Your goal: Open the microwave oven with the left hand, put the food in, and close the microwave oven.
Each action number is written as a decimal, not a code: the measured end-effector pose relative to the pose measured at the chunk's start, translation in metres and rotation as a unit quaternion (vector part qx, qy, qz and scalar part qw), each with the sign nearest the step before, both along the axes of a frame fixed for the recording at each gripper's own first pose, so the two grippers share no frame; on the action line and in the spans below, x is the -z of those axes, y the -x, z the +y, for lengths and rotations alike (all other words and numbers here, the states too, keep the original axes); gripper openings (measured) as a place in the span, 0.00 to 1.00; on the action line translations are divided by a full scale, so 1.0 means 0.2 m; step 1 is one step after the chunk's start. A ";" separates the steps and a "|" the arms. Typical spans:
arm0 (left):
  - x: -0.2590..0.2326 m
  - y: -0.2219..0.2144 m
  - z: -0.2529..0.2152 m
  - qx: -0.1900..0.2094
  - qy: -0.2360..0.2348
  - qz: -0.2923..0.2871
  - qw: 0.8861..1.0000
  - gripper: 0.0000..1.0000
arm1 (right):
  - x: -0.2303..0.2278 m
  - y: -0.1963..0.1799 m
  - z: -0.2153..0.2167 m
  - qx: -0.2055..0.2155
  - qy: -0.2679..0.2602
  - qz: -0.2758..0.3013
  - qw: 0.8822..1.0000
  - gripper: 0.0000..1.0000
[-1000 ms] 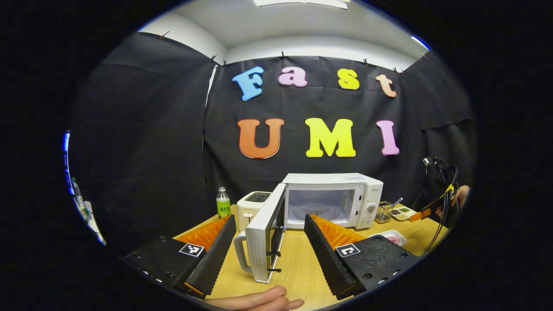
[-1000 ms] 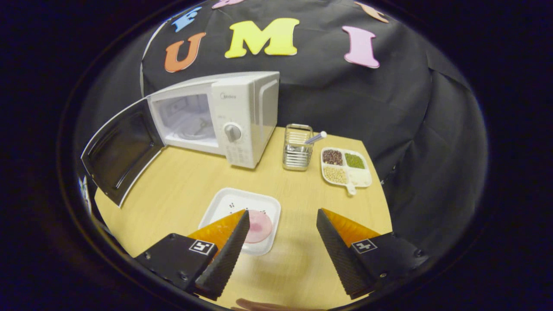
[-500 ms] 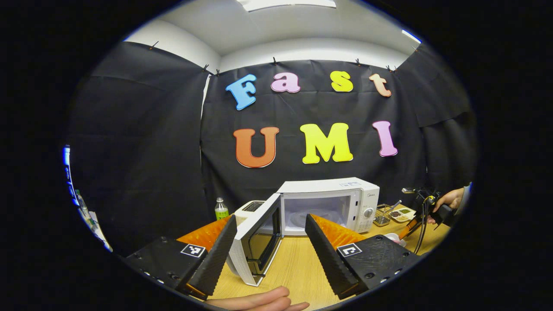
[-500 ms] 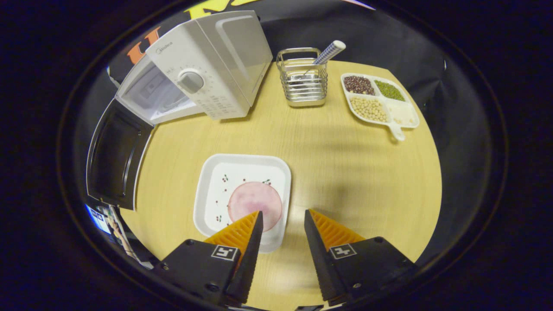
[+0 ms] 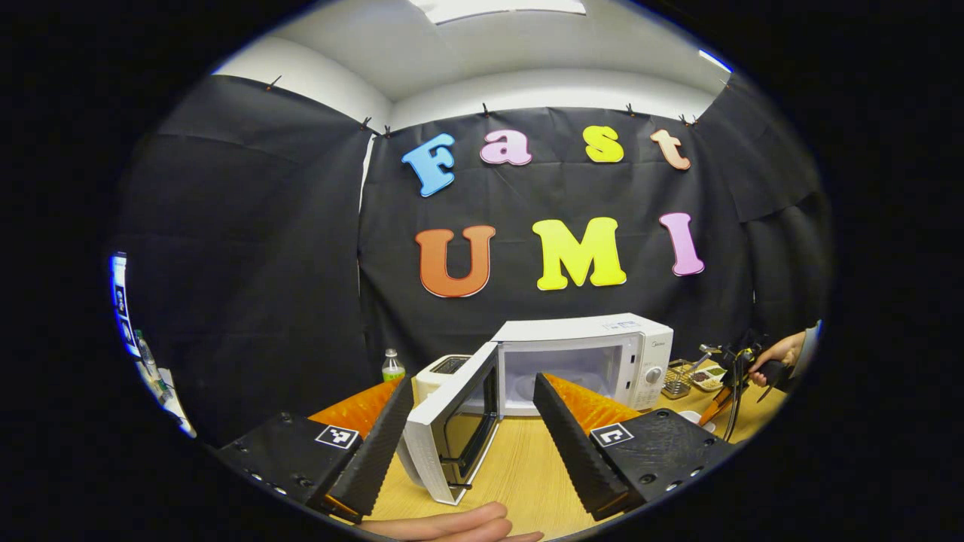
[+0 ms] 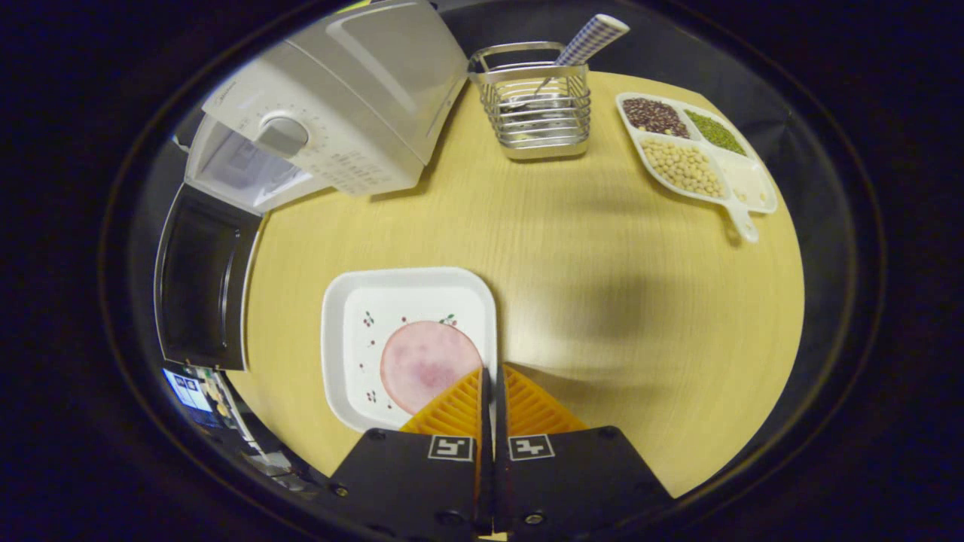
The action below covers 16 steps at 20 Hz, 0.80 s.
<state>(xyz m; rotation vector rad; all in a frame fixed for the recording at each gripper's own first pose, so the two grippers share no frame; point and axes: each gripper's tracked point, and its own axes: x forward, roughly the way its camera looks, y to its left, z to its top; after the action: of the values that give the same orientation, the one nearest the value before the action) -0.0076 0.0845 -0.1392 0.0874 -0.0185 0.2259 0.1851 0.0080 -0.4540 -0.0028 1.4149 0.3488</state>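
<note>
**Plate rim pinched, oven door standing open**

At the table's (image 6: 572,248) near edge, my right gripper (image 6: 493,376) has its fingers (image 6: 452,403) clenched together on the right rim of the white plate (image 6: 354,301), the rim caught between them. The slice of pink food (image 6: 422,361) lies on the plate, just at ten o'clock from my fingertips. I judge the rim grip is chosen so the food rides flat. The microwave oven (image 6: 354,113) stands at eleven o'clock, well apart from the plate, its door (image 6: 199,286) swung wide toward nine o'clock, leaving the cavity free for loading. My left gripper (image 5: 471,395) hangs with fingers spread, holding nothing, facing the door (image 5: 452,421), presumably waiting to close it. Step in hand, by my judgement: lifting the plate.
</note>
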 end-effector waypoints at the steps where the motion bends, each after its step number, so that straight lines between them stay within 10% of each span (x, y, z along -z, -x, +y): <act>1: 0.00 0.00 0.00 0.000 0.000 0.001 1.000 0.96 | 0.00 0.01 0.00 0.006 -0.009 0.016 1.000 0.04; 16: -0.02 0.11 0.04 0.020 0.000 -0.021 1.000 0.96 | -0.29 0.26 0.37 0.122 -0.226 0.022 0.966 0.04</act>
<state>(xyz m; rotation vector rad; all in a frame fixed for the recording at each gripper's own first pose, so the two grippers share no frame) -0.0298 0.0935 -0.1355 0.0817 -0.0623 0.1872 0.1335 0.0825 -0.3951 0.5506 1.3352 0.4617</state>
